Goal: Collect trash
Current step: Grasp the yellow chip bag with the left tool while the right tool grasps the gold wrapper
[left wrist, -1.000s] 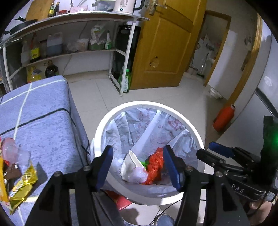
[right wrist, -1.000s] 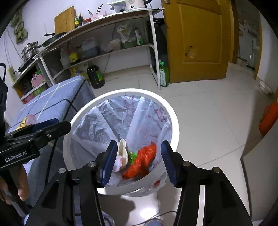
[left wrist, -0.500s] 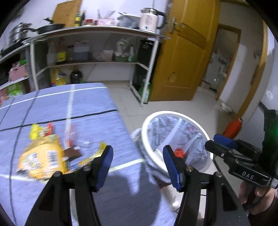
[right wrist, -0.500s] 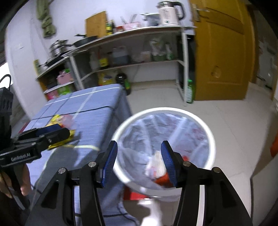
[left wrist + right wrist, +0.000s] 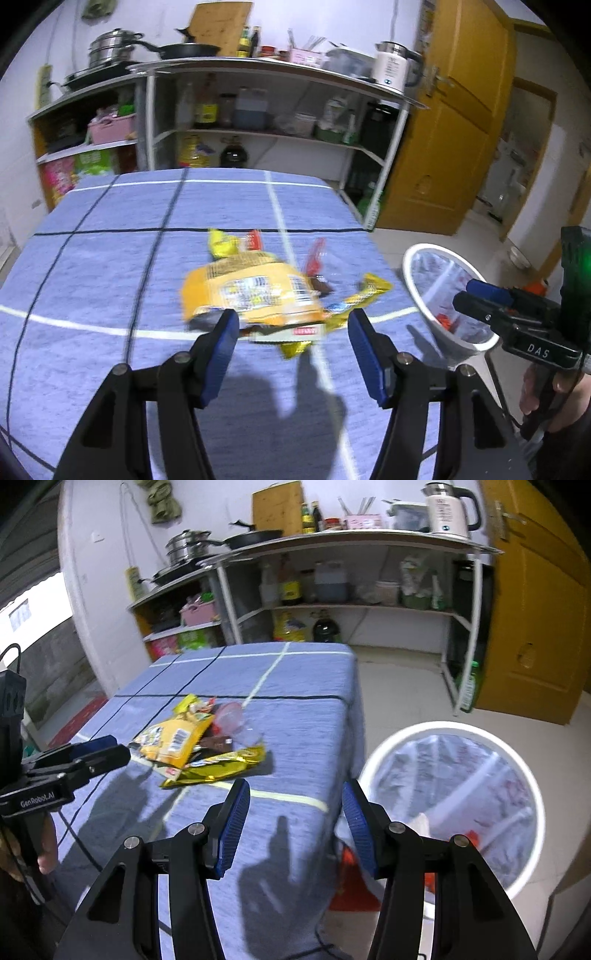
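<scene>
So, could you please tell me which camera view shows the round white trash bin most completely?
The right wrist view: the round white trash bin appears with nearly its whole rim and its plastic liner, on the floor beside the blue-covered table. In the left wrist view the bin is small at the right edge, partly hidden behind the right hand-held gripper.

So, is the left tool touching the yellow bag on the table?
Apart. The right wrist view shows the left tool short of the yellow bag, a gap between them.
</scene>
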Available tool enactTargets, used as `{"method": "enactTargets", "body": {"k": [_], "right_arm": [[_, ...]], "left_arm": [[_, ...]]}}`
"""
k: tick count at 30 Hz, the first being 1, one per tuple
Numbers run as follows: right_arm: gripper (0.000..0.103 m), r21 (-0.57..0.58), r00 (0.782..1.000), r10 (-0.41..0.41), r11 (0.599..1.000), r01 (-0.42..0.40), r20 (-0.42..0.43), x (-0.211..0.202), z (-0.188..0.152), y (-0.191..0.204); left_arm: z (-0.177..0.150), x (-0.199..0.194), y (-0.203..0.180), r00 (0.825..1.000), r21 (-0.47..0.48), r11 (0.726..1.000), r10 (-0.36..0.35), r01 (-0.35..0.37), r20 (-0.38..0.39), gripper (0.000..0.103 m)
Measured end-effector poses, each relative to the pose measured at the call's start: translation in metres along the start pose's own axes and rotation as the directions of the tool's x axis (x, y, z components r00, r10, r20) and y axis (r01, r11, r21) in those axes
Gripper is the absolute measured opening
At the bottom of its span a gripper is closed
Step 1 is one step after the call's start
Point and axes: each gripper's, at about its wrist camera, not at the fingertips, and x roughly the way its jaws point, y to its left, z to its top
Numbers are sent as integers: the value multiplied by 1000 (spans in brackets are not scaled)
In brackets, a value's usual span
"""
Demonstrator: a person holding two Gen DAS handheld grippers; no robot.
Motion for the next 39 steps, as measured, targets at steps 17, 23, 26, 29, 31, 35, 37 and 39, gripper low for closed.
{"method": "enactTargets", "body": {"k": [17,23,26,29,31,35,37,39], "right_arm": [[53,54,989,106,993,-101,-101,66,17,30],[53,94,986,120,990,-109,-120,77,21,29],[53,107,985,116,989,-103,-128,81,23,28],[53,128,983,122,986,-105,-136,87,25,25],[53,142,981,130,984,-110,-140,89,26,24],[53,158,980,142,980,-120,-139,93,31,25],[53,159,979,133,981,-108,-152,96,32,26],[51,165,978,126,981,-98,-168,101,31,25]], "left_arm": [[6,31,57,997,-134,991,11,-21,-78,69],[9,50,64,992,-185,983,-11,-12,-123,70],[9,56,66,991,-201,979,-10,-18,-137,70],[10,60,66,989,-219,976,-13,-20,-146,70],[12,63,66,987,-235,972,-28,-10,-157,70],[17,57,64,991,-244,970,-34,2,-129,70],[19,56,64,993,-248,969,-27,-2,-116,73],[20,62,64,990,-254,967,-34,-2,-134,74]]}}
